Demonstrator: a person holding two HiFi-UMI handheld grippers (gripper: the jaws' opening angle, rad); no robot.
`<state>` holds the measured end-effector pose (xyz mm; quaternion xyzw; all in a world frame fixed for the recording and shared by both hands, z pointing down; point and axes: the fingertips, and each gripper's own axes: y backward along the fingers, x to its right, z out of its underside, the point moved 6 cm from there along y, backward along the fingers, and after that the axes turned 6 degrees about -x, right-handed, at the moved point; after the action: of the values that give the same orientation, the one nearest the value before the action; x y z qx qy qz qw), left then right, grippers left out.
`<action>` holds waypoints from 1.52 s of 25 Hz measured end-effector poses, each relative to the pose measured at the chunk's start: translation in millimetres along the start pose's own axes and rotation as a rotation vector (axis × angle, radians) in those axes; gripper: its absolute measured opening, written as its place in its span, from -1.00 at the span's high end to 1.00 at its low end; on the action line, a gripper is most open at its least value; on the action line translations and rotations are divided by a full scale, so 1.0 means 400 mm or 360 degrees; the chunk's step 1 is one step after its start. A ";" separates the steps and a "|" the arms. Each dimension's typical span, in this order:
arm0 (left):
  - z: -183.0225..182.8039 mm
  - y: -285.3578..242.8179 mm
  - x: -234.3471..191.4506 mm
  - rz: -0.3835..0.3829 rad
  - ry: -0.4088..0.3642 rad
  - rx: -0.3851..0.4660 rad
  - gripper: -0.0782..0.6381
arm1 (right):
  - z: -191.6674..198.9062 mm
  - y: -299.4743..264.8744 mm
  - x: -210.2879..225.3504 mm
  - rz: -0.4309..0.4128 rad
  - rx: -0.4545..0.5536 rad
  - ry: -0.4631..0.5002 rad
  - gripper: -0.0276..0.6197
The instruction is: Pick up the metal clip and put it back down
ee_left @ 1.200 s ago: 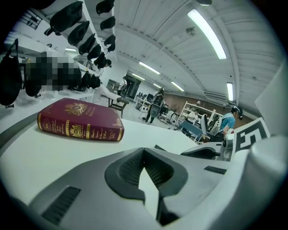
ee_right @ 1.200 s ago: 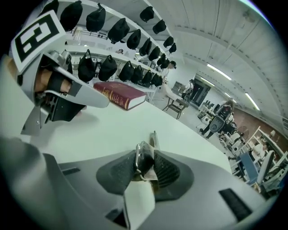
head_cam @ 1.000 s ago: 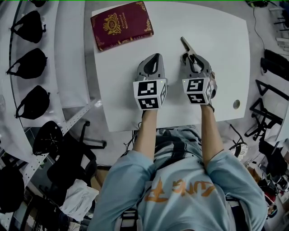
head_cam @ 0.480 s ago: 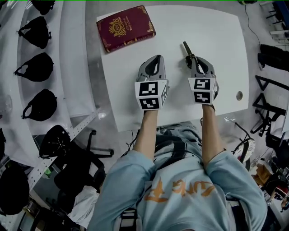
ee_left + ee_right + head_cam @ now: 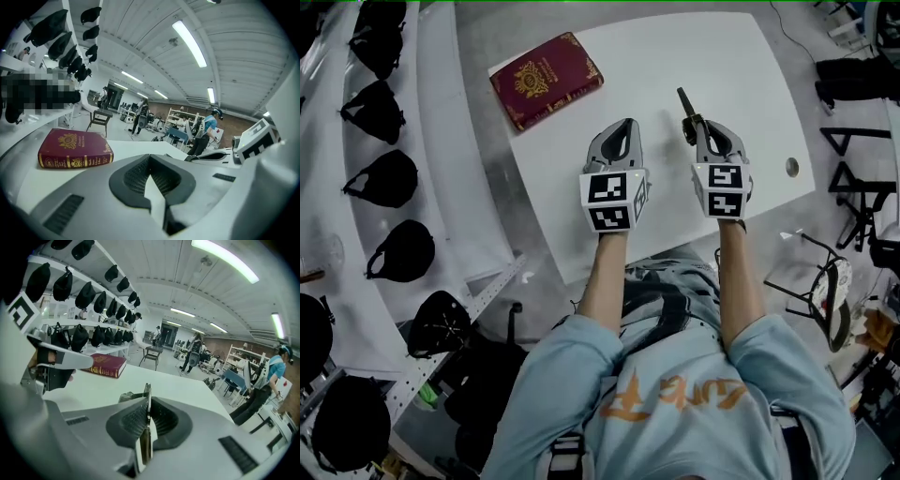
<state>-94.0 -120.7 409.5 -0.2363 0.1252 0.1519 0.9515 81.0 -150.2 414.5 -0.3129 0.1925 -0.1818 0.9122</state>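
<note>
The metal clip (image 5: 685,102) sticks out forward from my right gripper (image 5: 697,128), which is shut on its handles and holds it a little above the white table (image 5: 741,66). In the right gripper view the clip (image 5: 147,397) shows as a thin metal edge pinched between the ribbed pads of the right gripper (image 5: 146,420). My left gripper (image 5: 624,128) hovers beside it on the left, shut with nothing in it; its pads (image 5: 140,176) meet in the left gripper view.
A dark red book (image 5: 546,80) with gold print lies at the table's far left corner. Black caps (image 5: 389,176) hang on white shelving to the left. A small round hole (image 5: 792,167) sits near the table's right edge, with black frames (image 5: 853,80) beyond it.
The right gripper's jaws closed on the clip's handles, and both grippers rose from the table, the clip coming up with the right one. The left gripper stayed shut.
</note>
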 end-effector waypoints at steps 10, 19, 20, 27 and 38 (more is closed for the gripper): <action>-0.006 -0.021 0.103 0.0198 -0.0080 -0.0018 0.72 | 0.049 0.106 0.101 0.0123 0.0061 -0.0358 0.82; 0.049 -0.065 0.181 0.0303 -0.0092 -0.0115 0.72 | 0.148 0.144 0.177 0.0229 -0.0015 -0.0468 0.82; 0.054 -0.072 0.189 0.0311 -0.0092 -0.0126 0.72 | 0.156 0.145 0.183 0.0234 -0.0023 -0.0476 0.82; 0.073 -0.133 0.239 0.0345 -0.0091 -0.0185 0.72 | 0.211 0.138 0.247 0.0270 -0.0072 -0.0543 0.82; 0.094 -0.253 0.321 0.0329 -0.0091 -0.0279 0.72 | 0.256 0.075 0.385 0.0266 -0.0120 -0.0573 0.82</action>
<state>65.8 -158.0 443.4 -0.3001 0.1079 0.2661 0.9097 267.5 -146.4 433.3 -0.3571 0.0582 -0.0394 0.9314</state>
